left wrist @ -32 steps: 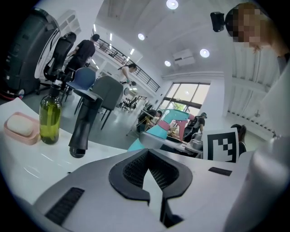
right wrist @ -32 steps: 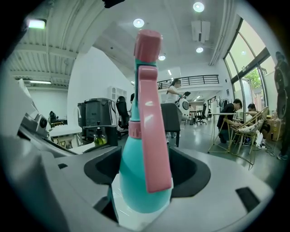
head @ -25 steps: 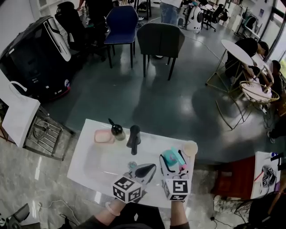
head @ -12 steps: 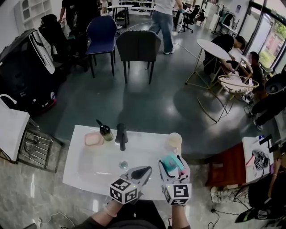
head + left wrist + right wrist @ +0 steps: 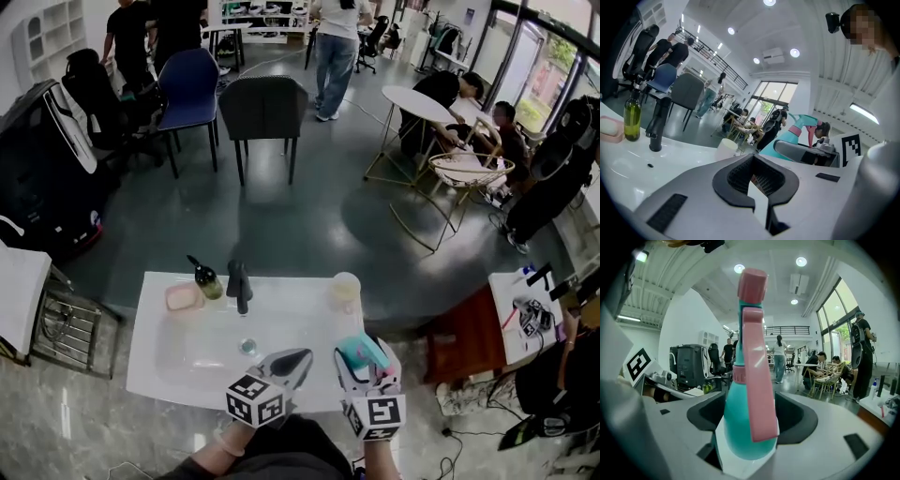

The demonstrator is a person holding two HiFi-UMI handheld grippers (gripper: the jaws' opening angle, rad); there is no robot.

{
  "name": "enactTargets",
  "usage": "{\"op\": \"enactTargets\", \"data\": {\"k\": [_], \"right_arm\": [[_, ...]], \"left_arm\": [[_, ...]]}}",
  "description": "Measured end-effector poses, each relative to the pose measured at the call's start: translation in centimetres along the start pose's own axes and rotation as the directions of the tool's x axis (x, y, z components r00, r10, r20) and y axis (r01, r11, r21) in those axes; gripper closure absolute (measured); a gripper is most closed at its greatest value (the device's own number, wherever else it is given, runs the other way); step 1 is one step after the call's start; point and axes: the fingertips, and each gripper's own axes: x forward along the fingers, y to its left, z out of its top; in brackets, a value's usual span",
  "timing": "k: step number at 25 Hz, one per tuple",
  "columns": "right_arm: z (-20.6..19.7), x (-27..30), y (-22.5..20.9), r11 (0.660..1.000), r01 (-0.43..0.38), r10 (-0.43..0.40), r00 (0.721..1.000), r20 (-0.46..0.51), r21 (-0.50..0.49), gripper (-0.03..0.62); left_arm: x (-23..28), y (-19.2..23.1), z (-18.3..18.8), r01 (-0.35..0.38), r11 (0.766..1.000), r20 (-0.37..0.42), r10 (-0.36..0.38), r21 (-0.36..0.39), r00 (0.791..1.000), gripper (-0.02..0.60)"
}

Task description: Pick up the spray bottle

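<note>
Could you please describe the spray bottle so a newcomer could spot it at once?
Find the white sink counter; at its near edge the right gripper holds the spray bottle. It alone is teal with a pink trigger.

The white bench [image 5: 309, 319] lies before me with a shallow basin, its drain [image 5: 247, 346] near the middle. At the basin's twelve o'clock stands a black tap [image 5: 239, 286]. Just beside the tap, at its nine o'clock, I see a green pump bottle [image 5: 206, 279], then a pink soap [image 5: 183, 297]. A white cup [image 5: 344, 289] sits at the basin's two o'clock. Beyond the bench stand a grey chair [image 5: 264, 111] and a blue chair [image 5: 192, 89].
</note>
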Motion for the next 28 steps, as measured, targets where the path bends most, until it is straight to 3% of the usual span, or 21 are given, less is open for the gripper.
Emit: {"op": "enactTargets", "data": {"k": [16,28], "right_arm": [[-0.5,-1.4,-0.5,0.999,0.024,-0.024,1.000,0.007,0.023,0.303],[-0.2,-0.2,0.0,0.999,0.015,-0.015,1.000,0.012,0.032,0.303]], "left_arm": [[0.3,-1.6,-0.4,0.025,0.999,-0.008,-0.025,0.021,1.000,0.577],[-0.3,-0.4,0.2,-0.002,0.999,-0.003,0.002,0.033,1.000,0.577]]}}
